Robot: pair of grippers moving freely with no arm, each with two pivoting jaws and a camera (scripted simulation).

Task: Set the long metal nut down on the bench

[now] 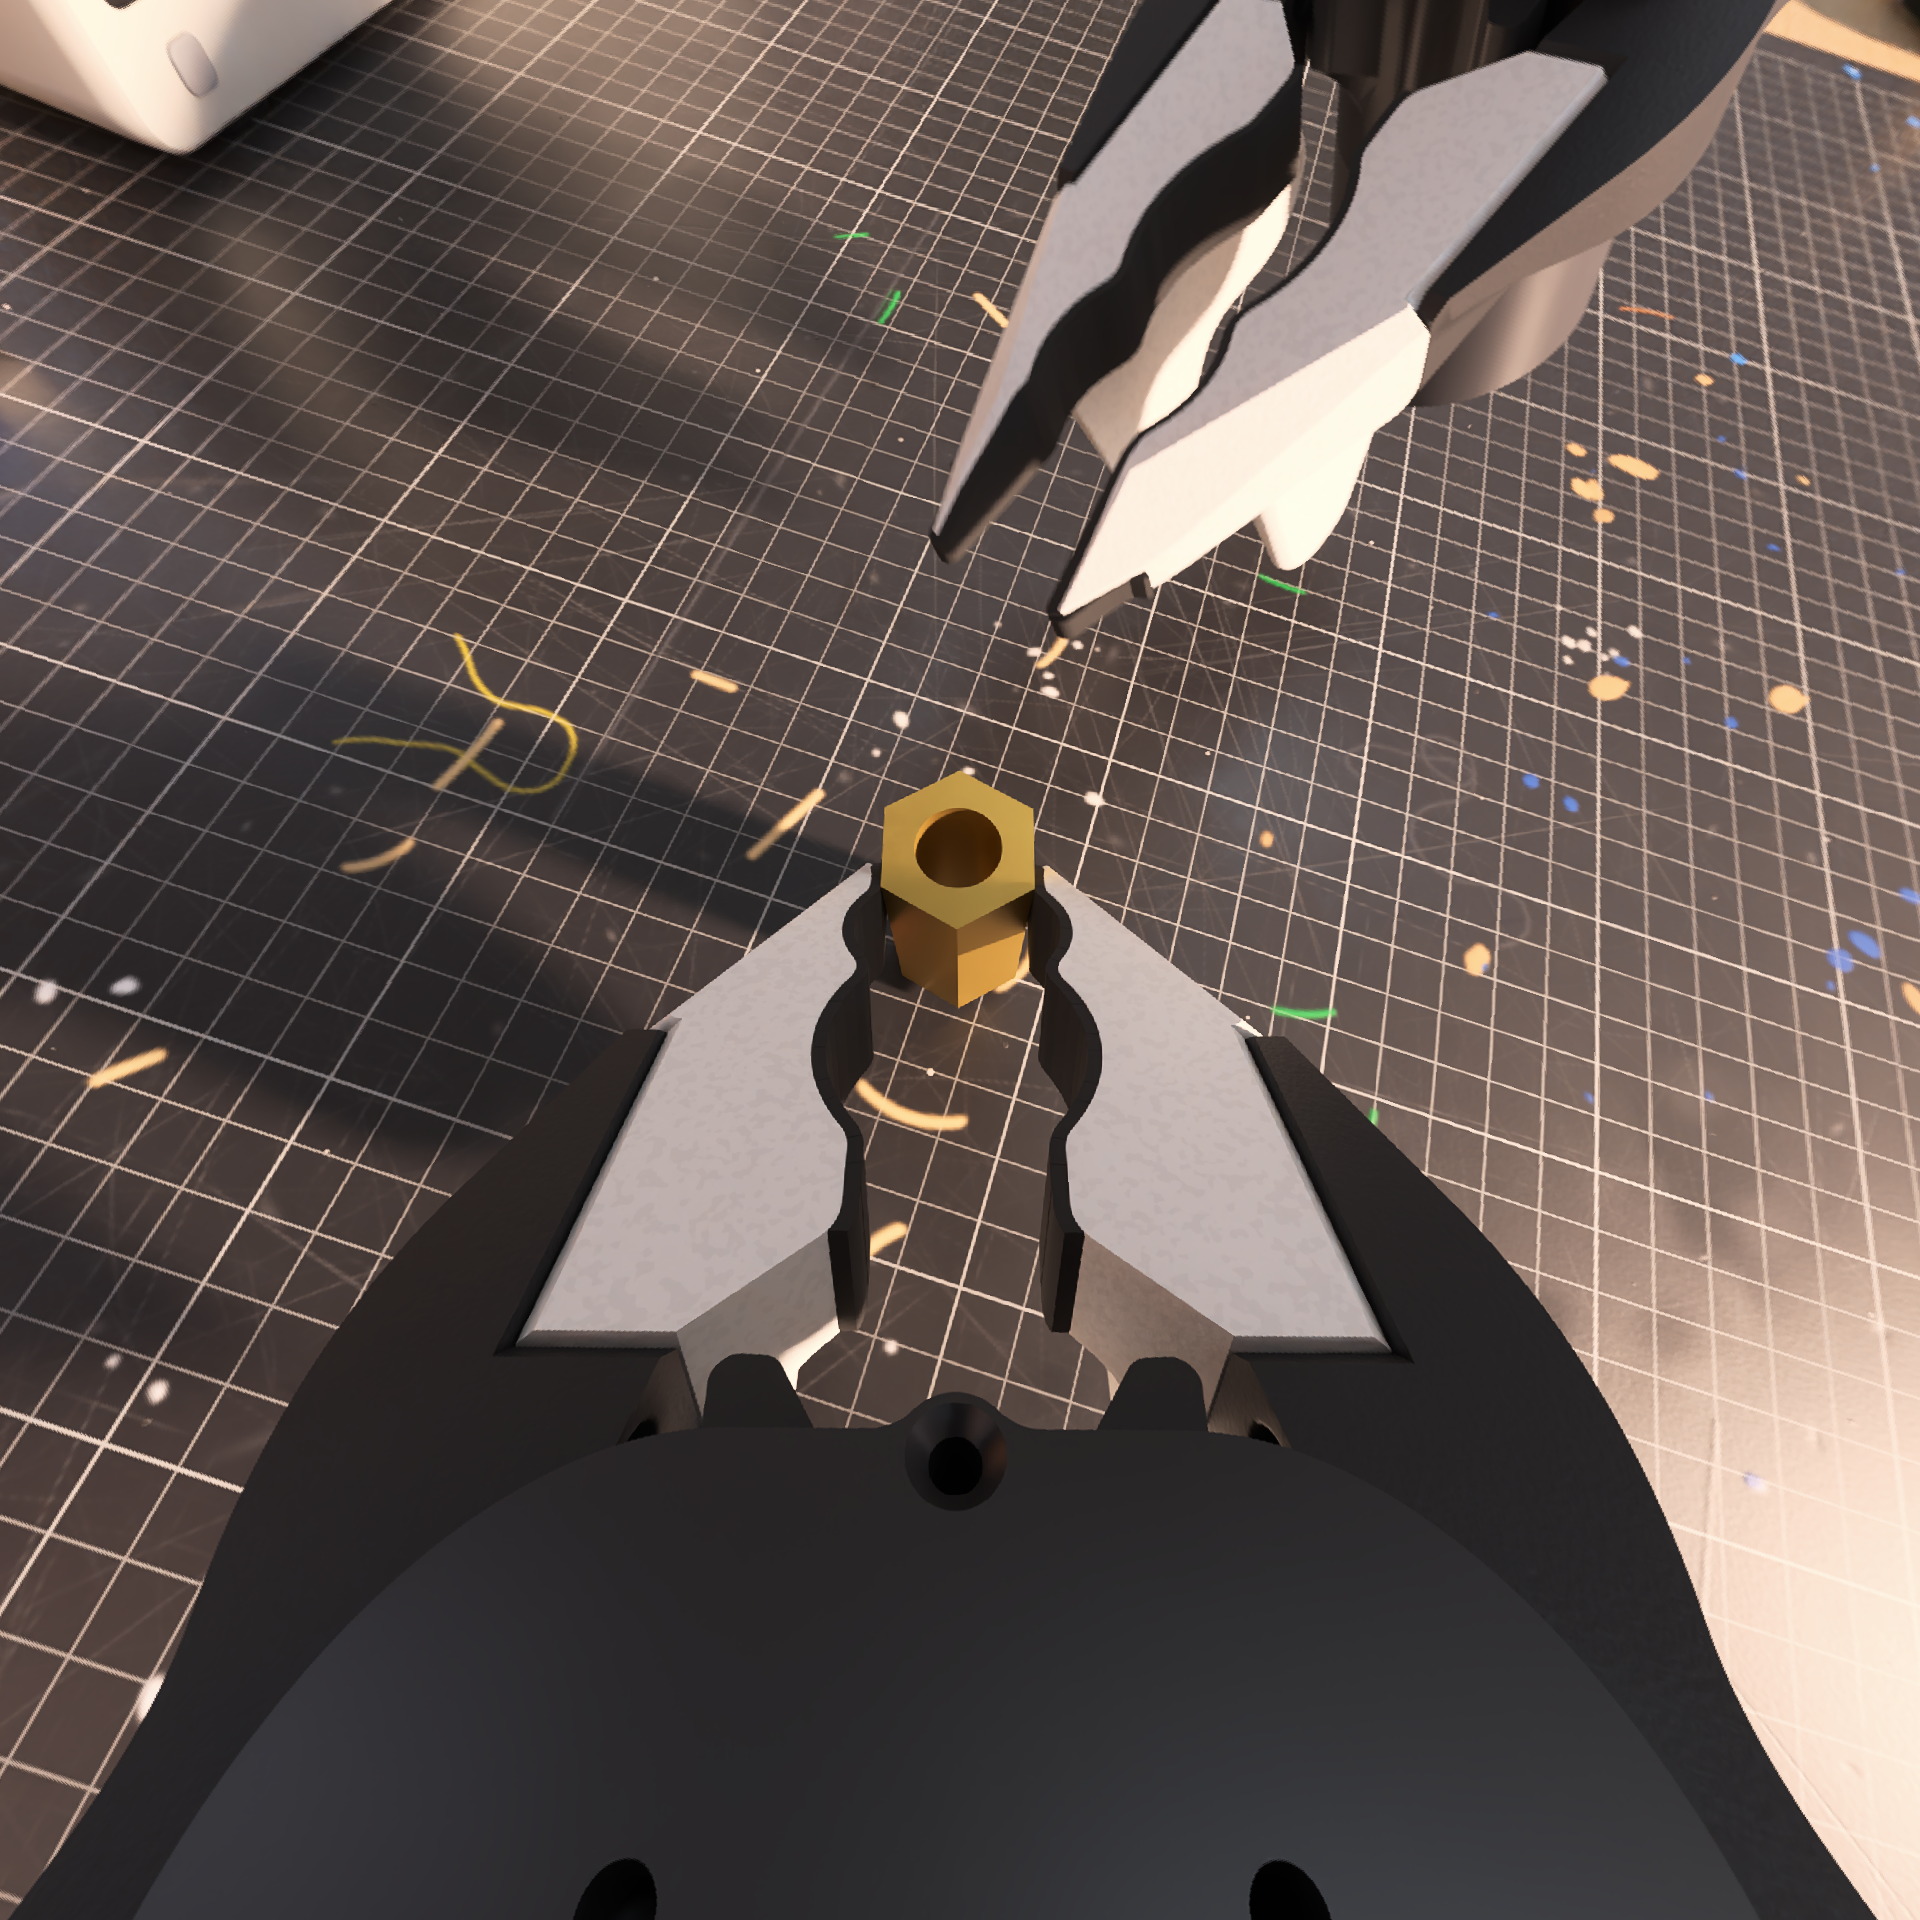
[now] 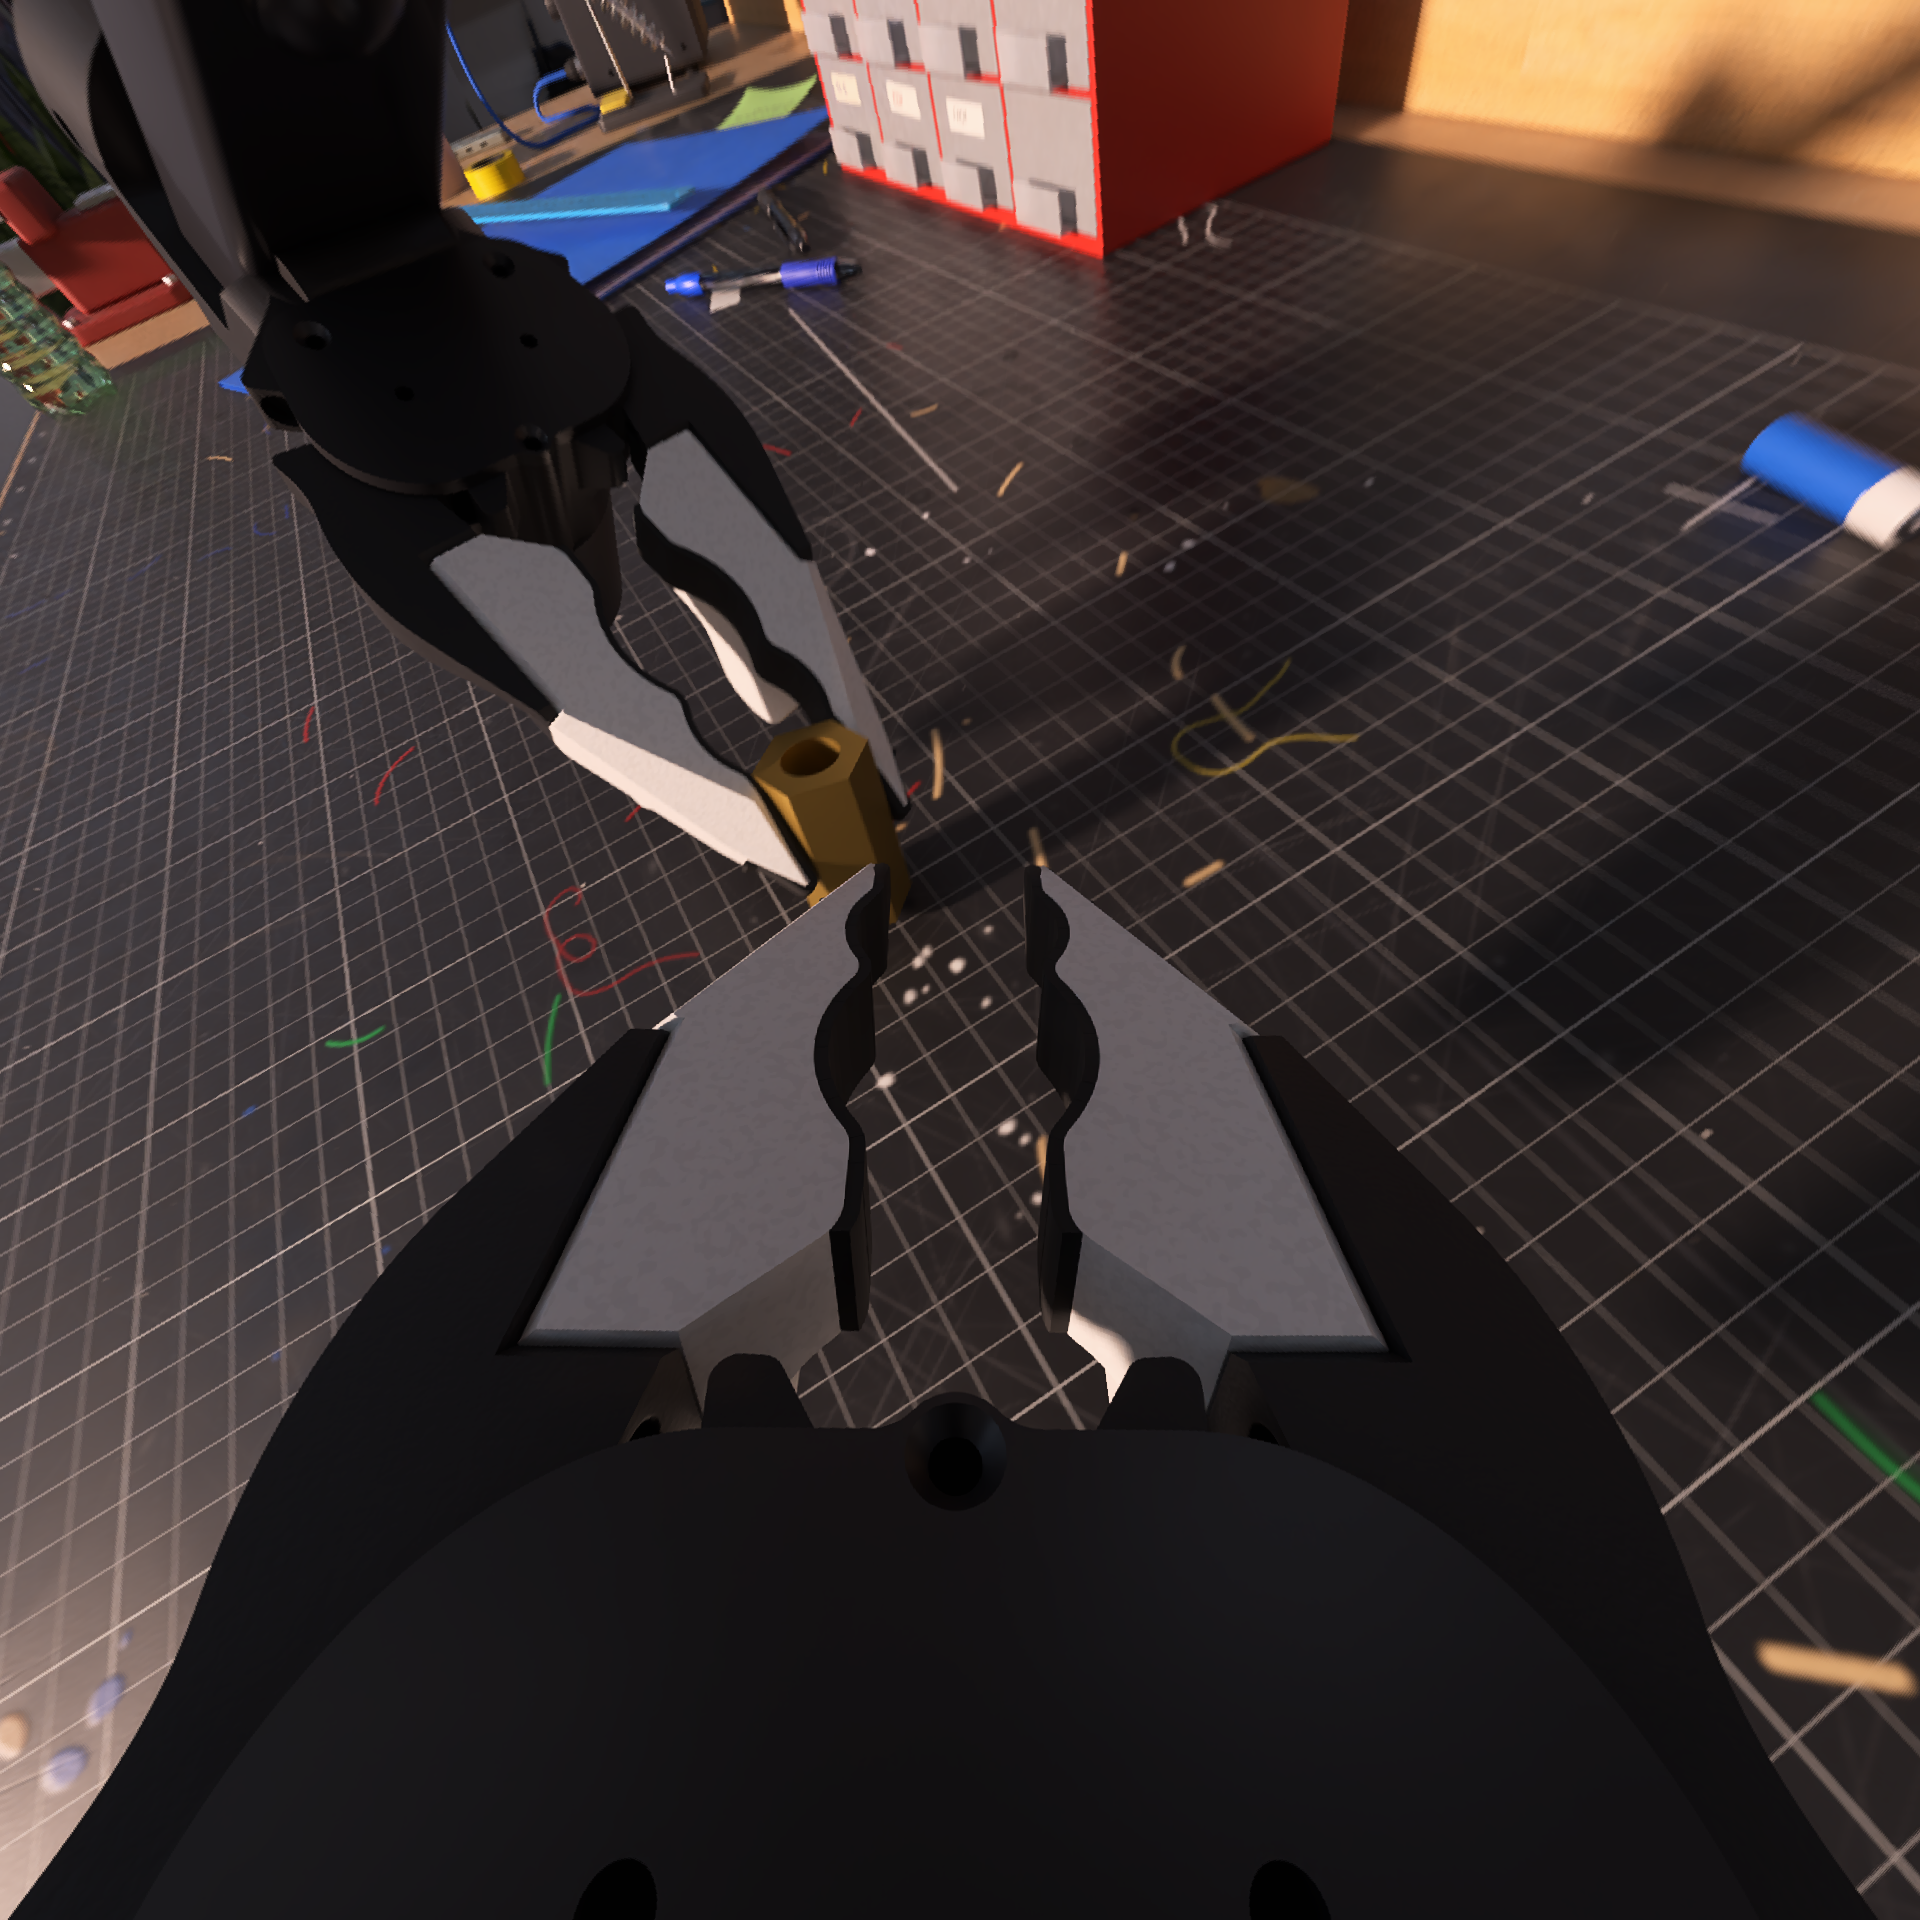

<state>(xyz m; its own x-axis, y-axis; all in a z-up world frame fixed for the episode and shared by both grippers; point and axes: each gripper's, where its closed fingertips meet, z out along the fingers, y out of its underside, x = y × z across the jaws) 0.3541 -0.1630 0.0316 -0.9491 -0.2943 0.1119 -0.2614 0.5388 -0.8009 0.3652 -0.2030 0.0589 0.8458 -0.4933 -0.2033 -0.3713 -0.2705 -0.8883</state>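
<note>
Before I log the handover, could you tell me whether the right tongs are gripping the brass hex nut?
No, the right tongs are open and empty, while the left tongs clamp the brass hex nut.

Left tool [image 1: 957, 894] fingertips pinched close, angled down; right tool [image 2: 956, 894] fingers parted, empty, just beside it.

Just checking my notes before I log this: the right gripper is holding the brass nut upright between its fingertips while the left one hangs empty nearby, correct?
Not quite: the grippers are swapped. The left gripper holds the brass nut upright between its fingertips, as the left wrist view shows. The right gripper hangs empty nearby, its jaws apart over the cutting mat, as the right wrist view shows.
</note>
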